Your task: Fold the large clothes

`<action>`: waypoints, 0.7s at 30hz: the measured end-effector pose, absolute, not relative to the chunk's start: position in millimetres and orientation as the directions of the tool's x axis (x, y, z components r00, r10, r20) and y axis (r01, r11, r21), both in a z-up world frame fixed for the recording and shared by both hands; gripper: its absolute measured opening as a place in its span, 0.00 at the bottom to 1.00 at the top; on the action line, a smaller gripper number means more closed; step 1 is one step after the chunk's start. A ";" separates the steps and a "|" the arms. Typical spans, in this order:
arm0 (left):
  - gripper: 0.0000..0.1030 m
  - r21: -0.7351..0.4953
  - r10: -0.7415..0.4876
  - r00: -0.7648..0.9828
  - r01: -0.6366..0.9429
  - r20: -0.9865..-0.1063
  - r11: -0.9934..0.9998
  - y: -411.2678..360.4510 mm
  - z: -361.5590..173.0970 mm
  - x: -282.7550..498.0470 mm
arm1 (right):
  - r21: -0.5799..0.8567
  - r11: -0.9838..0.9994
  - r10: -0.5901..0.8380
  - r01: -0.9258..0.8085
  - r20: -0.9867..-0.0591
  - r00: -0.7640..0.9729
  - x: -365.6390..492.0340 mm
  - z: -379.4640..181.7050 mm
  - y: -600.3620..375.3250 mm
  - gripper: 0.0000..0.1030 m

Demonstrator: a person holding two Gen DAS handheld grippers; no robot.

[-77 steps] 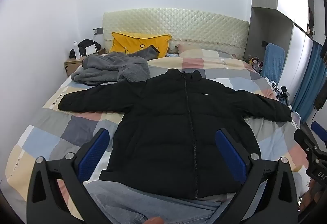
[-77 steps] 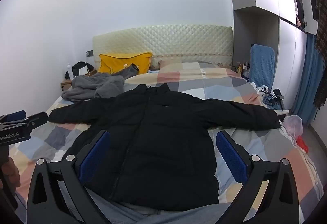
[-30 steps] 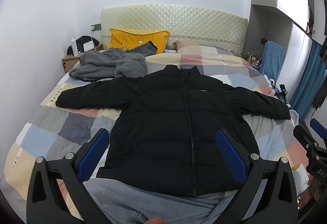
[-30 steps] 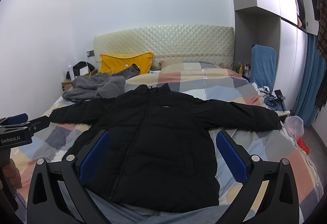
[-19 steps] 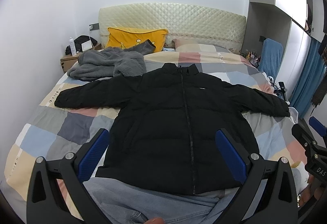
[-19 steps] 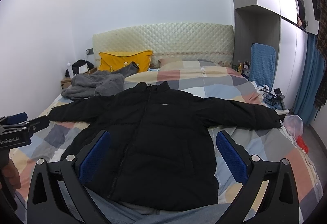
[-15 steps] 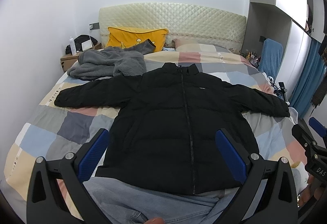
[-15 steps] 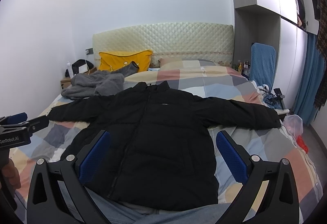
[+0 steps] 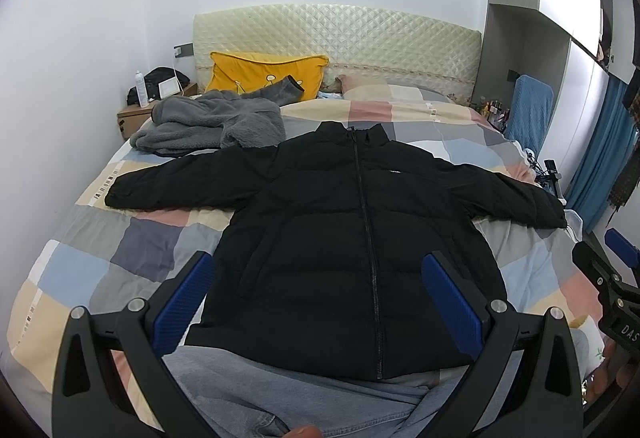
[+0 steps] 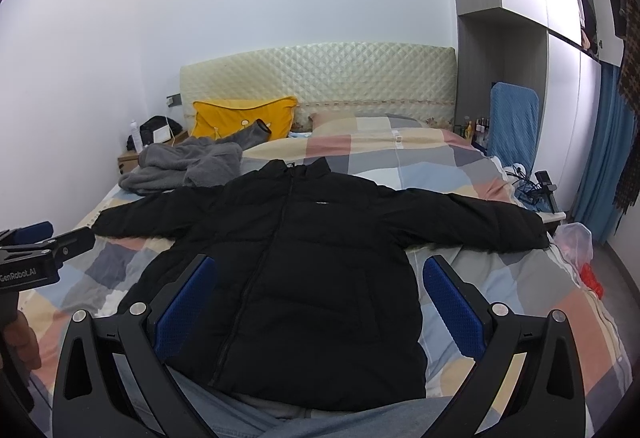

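Observation:
A black puffer jacket [image 9: 352,238] [image 10: 304,262] lies flat and zipped on the patchwork bed [image 9: 136,254] [image 10: 472,174], both sleeves spread out sideways, collar toward the headboard. My left gripper [image 9: 318,288] hovers open above the jacket's hem, blue pads wide apart, nothing between them. My right gripper [image 10: 318,290] is likewise open over the lower jacket, empty. Each gripper shows at the edge of the other's view. Blue denim [image 9: 280,390] lies under the hem at the bed's near edge.
A grey fleece garment [image 9: 212,126] and a yellow pillow [image 9: 268,76] sit at the bed's far left, by the quilted headboard [image 9: 340,38]. A nightstand [image 9: 136,114] stands left; a blue-covered chair [image 10: 514,122], cables and a curtain [image 10: 612,158] stand right.
Both views have drifted slightly; the jacket sits a little lower and nearer in the frames. The jacket itself has not moved and both grippers have stayed open.

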State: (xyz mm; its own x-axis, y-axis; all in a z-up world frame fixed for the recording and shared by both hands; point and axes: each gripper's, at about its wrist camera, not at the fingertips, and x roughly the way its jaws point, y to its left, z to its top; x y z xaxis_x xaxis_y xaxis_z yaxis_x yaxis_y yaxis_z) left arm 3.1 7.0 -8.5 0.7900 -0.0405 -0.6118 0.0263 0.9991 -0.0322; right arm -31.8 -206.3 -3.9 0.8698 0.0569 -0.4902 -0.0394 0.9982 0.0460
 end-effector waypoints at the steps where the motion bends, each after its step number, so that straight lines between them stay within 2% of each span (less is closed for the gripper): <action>1: 1.00 -0.033 -0.043 0.789 0.029 -0.612 0.999 7.0 -8.4 2.7 | 0.048 0.998 0.056 -0.038 -0.491 0.870 -31.7 -3.8 -206.9 1.00; 21: 1.00 -0.033 -0.077 0.776 0.072 -0.626 0.997 -4.2 -11.7 16.4 | 0.072 0.996 0.084 -0.056 -0.497 0.863 -20.7 -2.0 -218.9 1.00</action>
